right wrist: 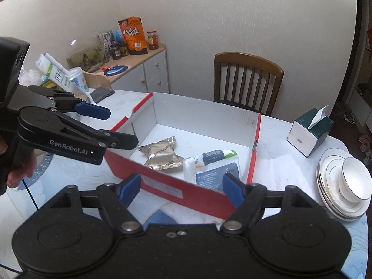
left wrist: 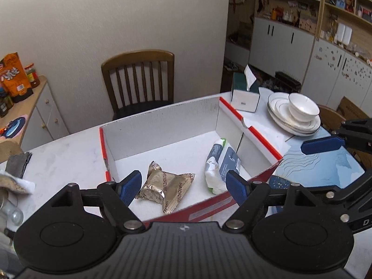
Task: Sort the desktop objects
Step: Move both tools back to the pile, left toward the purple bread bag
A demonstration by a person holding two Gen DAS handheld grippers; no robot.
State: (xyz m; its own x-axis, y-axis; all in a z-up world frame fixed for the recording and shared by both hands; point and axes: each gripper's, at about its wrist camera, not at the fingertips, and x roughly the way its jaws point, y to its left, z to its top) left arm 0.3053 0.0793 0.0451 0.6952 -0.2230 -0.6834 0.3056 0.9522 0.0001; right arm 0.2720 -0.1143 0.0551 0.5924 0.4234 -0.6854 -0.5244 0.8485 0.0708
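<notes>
An open cardboard box (left wrist: 162, 116), red outside and white inside, stands on the table. On its floor lie a gold foil snack packet (left wrist: 165, 186) and a white and grey wipes pack (left wrist: 220, 162). My left gripper (left wrist: 183, 183) hovers open above the box's near wall, with the packet lying below its gap and nothing held. In the right wrist view the box (right wrist: 204, 118), the packet (right wrist: 160, 155) and the wipes pack (right wrist: 211, 165) show from the other side. My right gripper (right wrist: 181, 186) is open over the red front wall, holding nothing. The left gripper (right wrist: 118, 126) appears at the left there.
A green and white tissue box (right wrist: 309, 134) and stacked white plates with a bowl (right wrist: 344, 183) sit right of the box. A wooden chair (right wrist: 248, 79) stands behind the table. A grey cloth (left wrist: 17, 162) and a glass (left wrist: 11, 211) lie left. A side cabinet (right wrist: 148, 69) carries jars and a snack bag.
</notes>
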